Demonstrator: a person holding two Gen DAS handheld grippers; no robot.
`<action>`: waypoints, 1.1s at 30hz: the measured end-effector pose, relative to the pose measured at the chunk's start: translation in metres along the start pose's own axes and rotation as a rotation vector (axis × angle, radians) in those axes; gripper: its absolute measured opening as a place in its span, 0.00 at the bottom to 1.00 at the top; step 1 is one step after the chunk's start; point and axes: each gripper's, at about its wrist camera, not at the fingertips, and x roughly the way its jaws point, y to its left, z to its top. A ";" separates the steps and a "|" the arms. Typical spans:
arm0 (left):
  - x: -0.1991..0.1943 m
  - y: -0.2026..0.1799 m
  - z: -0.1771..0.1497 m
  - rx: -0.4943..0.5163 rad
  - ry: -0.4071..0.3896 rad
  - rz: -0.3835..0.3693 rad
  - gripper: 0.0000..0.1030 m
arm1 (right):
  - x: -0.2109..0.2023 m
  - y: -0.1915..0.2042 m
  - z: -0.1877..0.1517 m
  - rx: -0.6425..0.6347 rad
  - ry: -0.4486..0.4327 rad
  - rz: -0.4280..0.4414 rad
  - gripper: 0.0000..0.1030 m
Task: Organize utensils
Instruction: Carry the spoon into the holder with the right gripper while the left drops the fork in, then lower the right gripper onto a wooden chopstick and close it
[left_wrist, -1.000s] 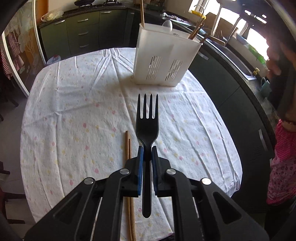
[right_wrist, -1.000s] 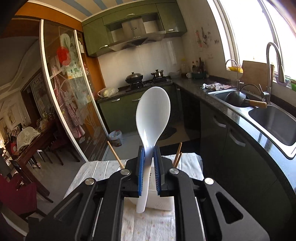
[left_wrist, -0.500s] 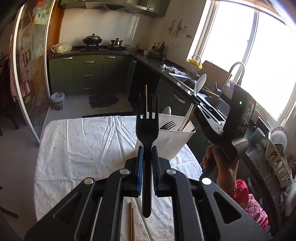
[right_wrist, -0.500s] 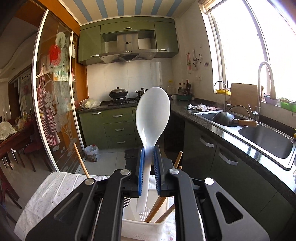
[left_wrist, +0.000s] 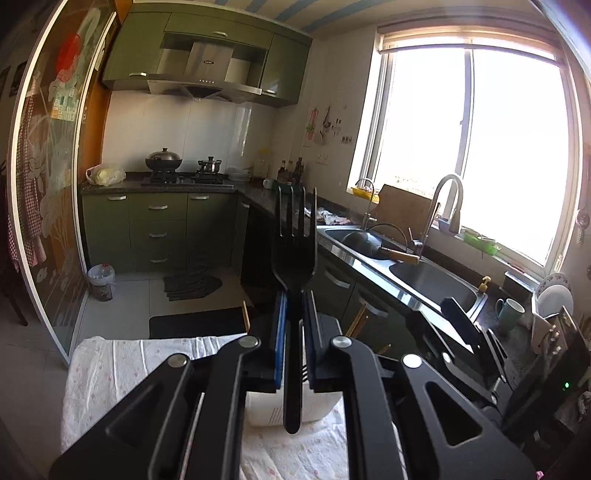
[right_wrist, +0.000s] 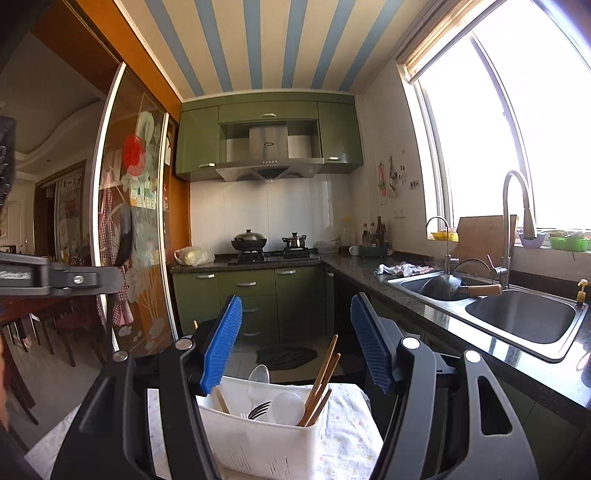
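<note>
Left hand-held gripper (left_wrist: 293, 332) clamped on black fork (left_wrist: 295, 258), tines up, above white caddy (right_wrist: 266, 443) on bench (right_wrist: 351, 424). Right hand-held gripper (right_wrist: 295, 343) opening, empty, over caddy. Best lowered handle-first into a free compartment, clear of chopsticks (right_wrist: 321, 380).

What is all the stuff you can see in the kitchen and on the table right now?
utensil caddy: one, white, on the tablecloth
big spoon: one, white, in the caddy
clear spoon: one, in the caddy
chopsticks: a few, wooden, leaning in the caddy
small fork: one, black, in the caddy
tablecloth: one, white with small dots, on the table
wok: one, black, on the stove
sink: one, steel, under the window
mug: one, green, beside the sink
left claw: shut on a black fork
right claw: opening, nothing between the pads
</note>
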 end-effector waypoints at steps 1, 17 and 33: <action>0.005 -0.005 0.004 0.016 -0.033 0.005 0.09 | -0.015 -0.003 0.002 0.002 -0.017 0.006 0.60; 0.113 0.010 -0.050 0.040 -0.107 0.122 0.09 | -0.186 -0.066 -0.014 0.110 -0.068 -0.020 0.60; 0.107 0.005 -0.093 0.058 -0.007 0.131 0.65 | -0.148 -0.048 -0.008 0.180 0.128 0.062 0.62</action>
